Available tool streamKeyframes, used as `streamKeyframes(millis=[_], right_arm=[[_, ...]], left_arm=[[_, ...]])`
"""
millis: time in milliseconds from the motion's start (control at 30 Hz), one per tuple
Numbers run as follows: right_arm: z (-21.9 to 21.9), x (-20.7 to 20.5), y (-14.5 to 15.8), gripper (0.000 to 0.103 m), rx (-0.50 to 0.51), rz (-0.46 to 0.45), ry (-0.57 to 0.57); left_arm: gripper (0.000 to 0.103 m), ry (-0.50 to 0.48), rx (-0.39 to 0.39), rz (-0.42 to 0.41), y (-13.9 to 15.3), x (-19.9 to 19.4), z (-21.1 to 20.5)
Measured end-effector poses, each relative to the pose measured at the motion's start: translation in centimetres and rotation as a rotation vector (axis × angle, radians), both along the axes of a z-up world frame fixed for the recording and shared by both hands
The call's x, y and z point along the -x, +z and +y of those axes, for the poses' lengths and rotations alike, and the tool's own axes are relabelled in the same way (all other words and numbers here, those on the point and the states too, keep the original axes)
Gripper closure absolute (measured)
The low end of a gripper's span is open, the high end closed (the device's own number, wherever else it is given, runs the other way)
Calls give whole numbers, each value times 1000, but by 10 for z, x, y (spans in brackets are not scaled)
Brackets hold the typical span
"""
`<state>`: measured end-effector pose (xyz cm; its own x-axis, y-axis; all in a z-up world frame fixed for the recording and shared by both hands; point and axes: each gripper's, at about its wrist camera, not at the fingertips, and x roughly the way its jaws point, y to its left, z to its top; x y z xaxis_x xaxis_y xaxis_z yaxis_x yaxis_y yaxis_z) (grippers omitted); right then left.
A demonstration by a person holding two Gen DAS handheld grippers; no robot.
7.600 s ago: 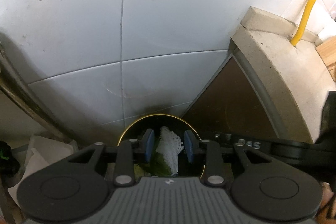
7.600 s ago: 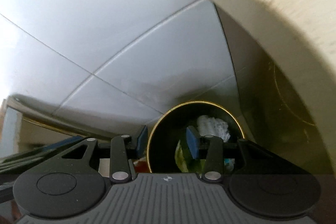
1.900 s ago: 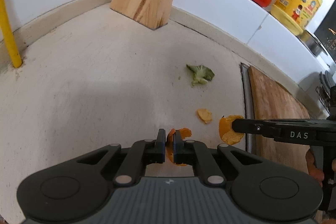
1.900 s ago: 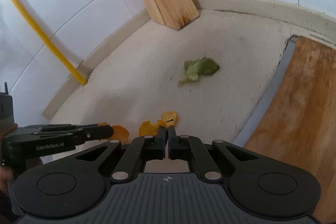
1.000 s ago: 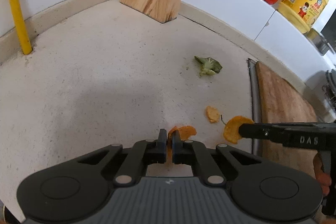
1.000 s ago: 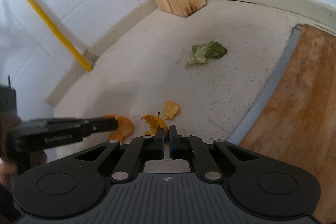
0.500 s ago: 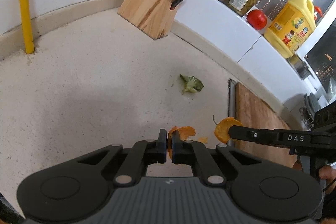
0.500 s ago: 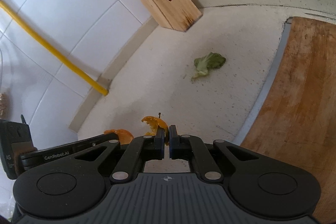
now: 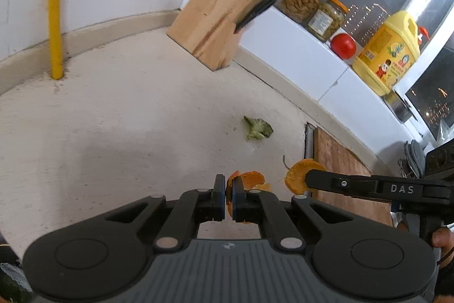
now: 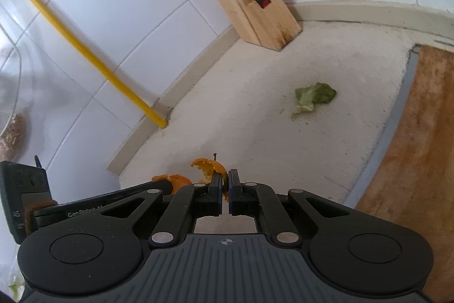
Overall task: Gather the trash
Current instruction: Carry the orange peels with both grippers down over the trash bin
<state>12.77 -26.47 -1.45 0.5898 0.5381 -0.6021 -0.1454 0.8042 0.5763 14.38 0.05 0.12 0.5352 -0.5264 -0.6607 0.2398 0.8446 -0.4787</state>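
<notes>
Left wrist view: the left gripper (image 9: 229,186) is clamped tight on a piece of orange peel (image 9: 249,178) that sticks out past its tips, above the counter (image 9: 127,118). To the right, the right gripper (image 9: 308,179) pinches a second orange peel (image 9: 296,175). A green leaf scrap (image 9: 257,128) lies farther ahead, well apart.

Right wrist view: the right gripper (image 10: 224,178) is closed on its orange peel (image 10: 210,165). The left gripper's (image 10: 167,185) peel (image 10: 177,179) shows just left. The leaf scrap (image 10: 313,95) lies ahead near the wooden board (image 10: 420,132).
</notes>
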Motion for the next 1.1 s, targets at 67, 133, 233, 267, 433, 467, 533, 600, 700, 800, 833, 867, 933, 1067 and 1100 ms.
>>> streamKeyframes(millis=[67,133,233,267,433,467,533,600,700,800,833,867,933,1067,1100], right_arm=[[5,0,4,97,3,-11,9],[11,1,6,97,3,-16,25],[24,0,8,97,3,-23,57],[29,0,8,97,-1,-25,70],[55,-1,11,97,0,-33,136],[60,-1,11,97,-1,-30,149],[72,-1,9,97,-6,-23,178],[85,-1,8,97,-13,-19,207],[107,1,8,97,-23,-15,262],[135,3,6,97,-39,-8,331],[144,3,5,97,-45,-3,354],[153,4,3,97,-51,2,378],[174,5,-1,97,-60,14,428],[217,7,-11,97,-72,45,527],[227,8,-13,97,-70,50,548]], left_arm=[[102,17,6,-3,1,3,7],[102,35,10,0,0,7,14],[102,59,6,-3,1,12,23],[102,68,5,-5,1,15,27],[101,122,-9,-10,3,29,48],[101,135,-9,-9,3,32,53],[102,158,-13,-7,3,39,63],[101,185,-18,-4,3,46,75],[101,230,-37,-2,4,59,94],[101,289,-60,5,5,74,117],[101,309,-66,10,4,79,125],[101,335,-71,17,3,85,134],[101,386,-82,33,1,97,152],[101,474,-123,62,-6,120,180],[101,491,-129,68,-8,125,186]])
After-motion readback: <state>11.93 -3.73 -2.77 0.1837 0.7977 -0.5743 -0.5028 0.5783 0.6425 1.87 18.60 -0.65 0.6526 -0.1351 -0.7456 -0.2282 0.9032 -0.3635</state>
